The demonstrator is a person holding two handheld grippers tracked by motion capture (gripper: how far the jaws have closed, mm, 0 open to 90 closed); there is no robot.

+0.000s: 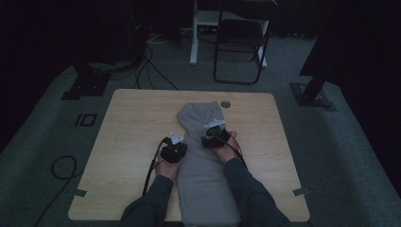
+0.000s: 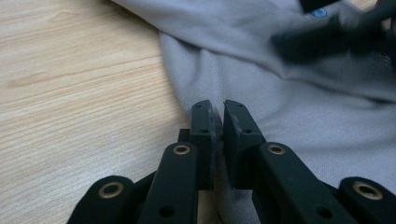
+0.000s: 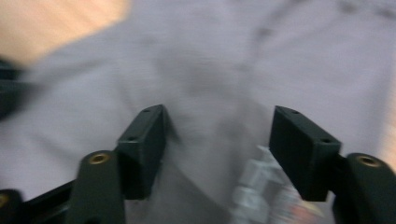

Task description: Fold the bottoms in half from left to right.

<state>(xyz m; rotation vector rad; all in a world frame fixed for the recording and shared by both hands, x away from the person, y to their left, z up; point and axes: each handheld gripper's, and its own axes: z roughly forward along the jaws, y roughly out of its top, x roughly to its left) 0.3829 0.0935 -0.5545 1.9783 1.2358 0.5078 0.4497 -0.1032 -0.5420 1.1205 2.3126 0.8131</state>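
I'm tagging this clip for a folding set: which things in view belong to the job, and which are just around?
In the job: grey garment; left tool, shut on the garment's edge; right tool, open over the cloth; wooden table.

Just around: folding chair; floor cables; round table grommet.

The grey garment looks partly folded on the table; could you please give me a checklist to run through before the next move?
1. Left gripper has a grip on the grey garment: ok; jaws nearly together at the cloth's edge with a sliver of fabric between them.
2. Right gripper free of cloth: ok; jaws stand wide open above the fabric.
3. Garment fully on the table: not ok; in the high view its near end reaches the table's near edge.
4. Far end folded over: ok; a doubled layer lies there.
5. Right gripper view sharp enough to aim: not ok; blurred.
6. Cables clear of the garment: cannot tell.
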